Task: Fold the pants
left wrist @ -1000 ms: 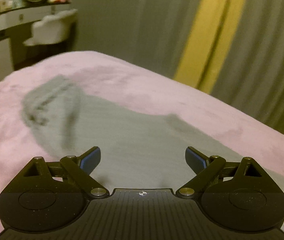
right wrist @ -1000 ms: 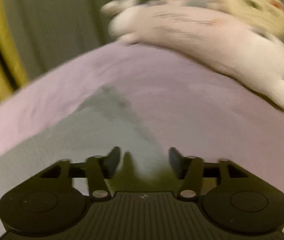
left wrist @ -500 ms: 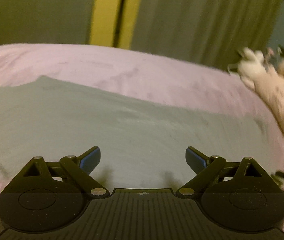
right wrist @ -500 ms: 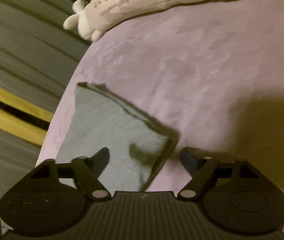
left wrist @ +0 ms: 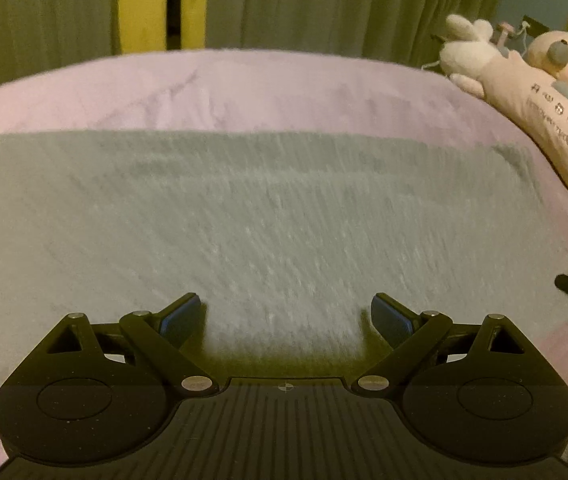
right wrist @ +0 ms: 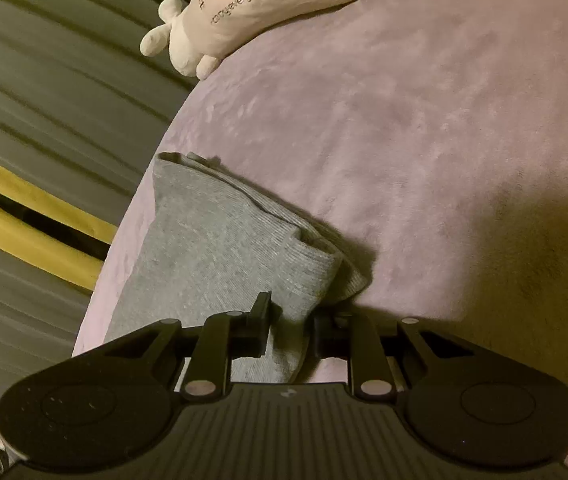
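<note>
On bed (right wrist: 424,140): my right tool (right wrist: 290,322) closing on near corner of grey pants (right wrist: 211,248); left tool (left wrist: 284,316) spread, empty. Step: gripping. Next: lift, fold over.

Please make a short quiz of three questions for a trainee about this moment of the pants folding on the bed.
1. True or false: the left gripper has its jaws wide apart with nothing held between them.
2. What colour is the bed cover under the grey pants?
3. Multiple choice: where do the jaws of the right gripper close? A) on the plush toy; B) on the end of the pants; C) on the curtain.

Key: 1. True. 2. Pink to lilac. 3. B; the grey cloth lies between the closing jaws.
</note>
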The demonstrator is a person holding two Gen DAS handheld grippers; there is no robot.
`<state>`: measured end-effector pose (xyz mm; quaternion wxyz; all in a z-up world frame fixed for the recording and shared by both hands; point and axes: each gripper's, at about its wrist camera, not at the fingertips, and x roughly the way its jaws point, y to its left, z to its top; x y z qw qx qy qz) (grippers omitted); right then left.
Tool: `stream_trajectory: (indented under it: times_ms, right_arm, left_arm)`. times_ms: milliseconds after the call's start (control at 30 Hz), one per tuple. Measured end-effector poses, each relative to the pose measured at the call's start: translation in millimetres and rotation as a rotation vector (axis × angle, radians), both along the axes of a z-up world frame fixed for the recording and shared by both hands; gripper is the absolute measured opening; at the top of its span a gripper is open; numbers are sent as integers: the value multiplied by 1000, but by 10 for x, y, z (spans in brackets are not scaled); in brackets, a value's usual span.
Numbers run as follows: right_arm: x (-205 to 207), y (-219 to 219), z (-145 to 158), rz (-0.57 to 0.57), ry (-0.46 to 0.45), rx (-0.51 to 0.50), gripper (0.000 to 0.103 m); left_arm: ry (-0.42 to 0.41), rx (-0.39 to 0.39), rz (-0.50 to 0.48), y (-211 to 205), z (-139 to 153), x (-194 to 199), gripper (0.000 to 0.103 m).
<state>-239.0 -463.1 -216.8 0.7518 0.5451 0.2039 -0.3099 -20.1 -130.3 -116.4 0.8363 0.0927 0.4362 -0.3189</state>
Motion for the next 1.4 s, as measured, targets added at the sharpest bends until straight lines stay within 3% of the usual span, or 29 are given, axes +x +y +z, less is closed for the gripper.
stream_trajectory:
  times_ms: [67,200,267,333,467,633,733,867,933,1033,1100,1133,1200,1333,1400]
  right_arm:
    - [9,-23,-10,7,-1,8,22]
    - [-34,-79,-31,-20,-24,79,24]
    - [-54,-95,-37,-62,-38,112,21]
    - [-27,-67,17,-66,-5,79,14]
    - [97,49,258,-29,61,-52,11]
    - [303,129,632,14,120,-163,11]
    - [696,414,1071,132,201,-383,11]
    - [1540,1298,1612,429,230,-701,11]
    - [1978,1951,1668,639,213,-821,11]
    - [2418,3000,1412,978,184,-982,12]
    - [2583,3433,1129,1142,185,-940,15]
    - [2645,3557,969,1184,212,-884,22]
    - [2622,3623,789,1186,241,-814,36]
    - [2224,3145,870,1008,121,-581,67]
    - [1990,2824,917,879,82,-467,67]
  left_arm:
    - [13,36,2,-41,-99,30,96]
    - [-64,98,-60,-104,-187,-67,97]
    - [-77,113,-78,-94,-180,-96,97]
    - [-50,119,-64,-41,-119,-59,97]
    - [13,47,40,339,104,127,97]
    - [8,-60,185,980,453,327,97]
    - [-7,-119,285,1415,636,423,97]
    - [-37,-193,415,1959,831,536,97]
    - [-64,-190,465,2185,878,591,97]
    - [-87,-139,559,2502,851,656,97]
    - [-76,-128,586,2675,822,681,97]
    - [-65,-130,586,2726,792,695,97]
    - [-33,-142,568,2768,720,716,97]
    - [55,-191,471,2525,529,764,97]
    - [93,-229,387,2321,420,751,97]
